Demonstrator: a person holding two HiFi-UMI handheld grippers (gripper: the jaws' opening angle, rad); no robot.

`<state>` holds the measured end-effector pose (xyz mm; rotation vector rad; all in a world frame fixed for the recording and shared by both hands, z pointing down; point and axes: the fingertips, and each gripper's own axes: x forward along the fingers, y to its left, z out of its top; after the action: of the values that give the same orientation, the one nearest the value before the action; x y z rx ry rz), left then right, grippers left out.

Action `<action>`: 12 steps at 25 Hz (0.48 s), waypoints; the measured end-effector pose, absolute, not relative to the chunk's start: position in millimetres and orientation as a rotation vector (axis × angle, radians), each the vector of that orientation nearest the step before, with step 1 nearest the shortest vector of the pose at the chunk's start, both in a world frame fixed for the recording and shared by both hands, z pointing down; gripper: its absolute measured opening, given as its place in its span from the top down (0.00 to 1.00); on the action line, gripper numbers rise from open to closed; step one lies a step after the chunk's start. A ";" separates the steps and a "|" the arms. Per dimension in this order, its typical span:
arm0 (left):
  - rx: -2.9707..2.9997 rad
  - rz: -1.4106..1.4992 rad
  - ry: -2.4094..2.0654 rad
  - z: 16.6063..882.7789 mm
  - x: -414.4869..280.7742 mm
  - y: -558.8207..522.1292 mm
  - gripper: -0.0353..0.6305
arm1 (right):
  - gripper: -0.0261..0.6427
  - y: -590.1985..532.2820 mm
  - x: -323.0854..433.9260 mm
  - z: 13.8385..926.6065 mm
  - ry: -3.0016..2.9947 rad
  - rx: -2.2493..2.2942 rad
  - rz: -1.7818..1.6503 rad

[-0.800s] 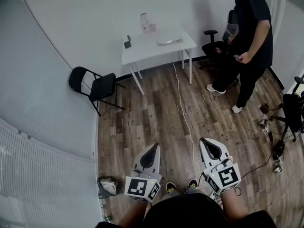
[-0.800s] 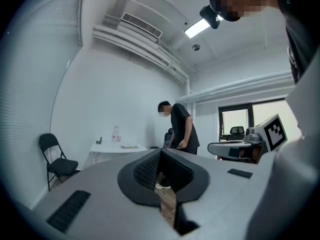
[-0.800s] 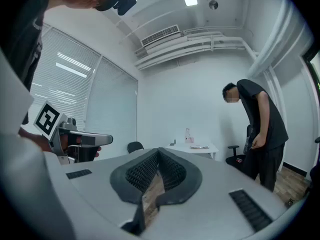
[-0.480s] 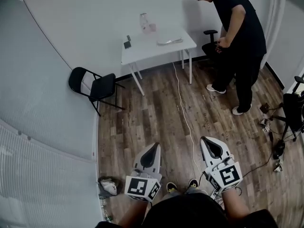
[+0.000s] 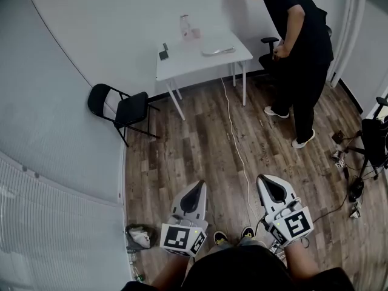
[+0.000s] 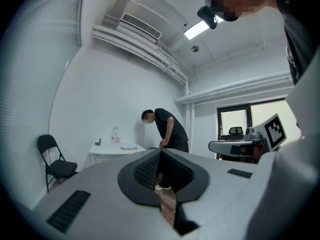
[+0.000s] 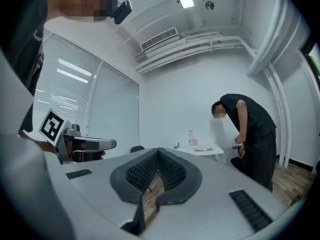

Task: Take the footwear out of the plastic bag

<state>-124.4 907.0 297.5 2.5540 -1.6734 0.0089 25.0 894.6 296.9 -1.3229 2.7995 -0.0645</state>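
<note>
With the white left gripper (image 5: 195, 189) and white right gripper (image 5: 267, 181) both closed on nothing, the task looks unstarted; next likely means reaching the crumpled greyish plastic bag (image 5: 138, 237).

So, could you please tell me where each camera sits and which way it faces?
Head view: on the head, facing down at the wooden floor; left tool, right tool, shoes show.
Left gripper view: on the left tool, along its shut jaws toward the white table.
Right gripper view: on the right tool, same way, jaws shut.
All share the white table and standing person.
</note>
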 end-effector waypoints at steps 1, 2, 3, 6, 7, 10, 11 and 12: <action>2.553 0.002 -1.676 297.4 -127.0 907.5 0.92 | 0.94 895.8 23.7 297.5 2.802 -1.324 -0.062; 2.551 -0.004 -1.680 297.5 -130.2 908.1 0.92 | 0.94 897.0 21.9 298.5 2.805 -1.324 -0.060; 2.548 -0.007 -1.684 297.7 -134.0 908.6 0.92 | 0.94 897.9 19.2 299.3 2.807 -1.323 -0.060; 2.536 -0.020 -1.686 299.3 -147.4 909.0 0.92 | 0.94 898.8 7.3 299.2 2.808 -1.322 -0.063; 2.534 -0.021 -1.685 300.0 -152.0 909.4 0.92 | 0.94 899.3 2.5 298.9 2.809 -1.321 -0.063; 2.532 -0.028 -1.681 302.2 -164.0 912.7 0.92 | 0.94 902.2 -11.4 298.2 2.816 -1.315 -0.049; 2.532 -0.034 -1.679 302.7 -167.6 913.5 0.92 | 0.94 902.7 -15.4 298.4 2.819 -1.315 -0.044; 2.532 -0.039 -1.678 302.8 -171.5 914.2 0.92 | 0.94 903.0 -19.3 298.7 2.821 -1.318 -0.041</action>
<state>-171.5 914.2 302.8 2.5321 -1.6783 -0.0386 -19.3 903.0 298.7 -1.3179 2.8214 -0.0412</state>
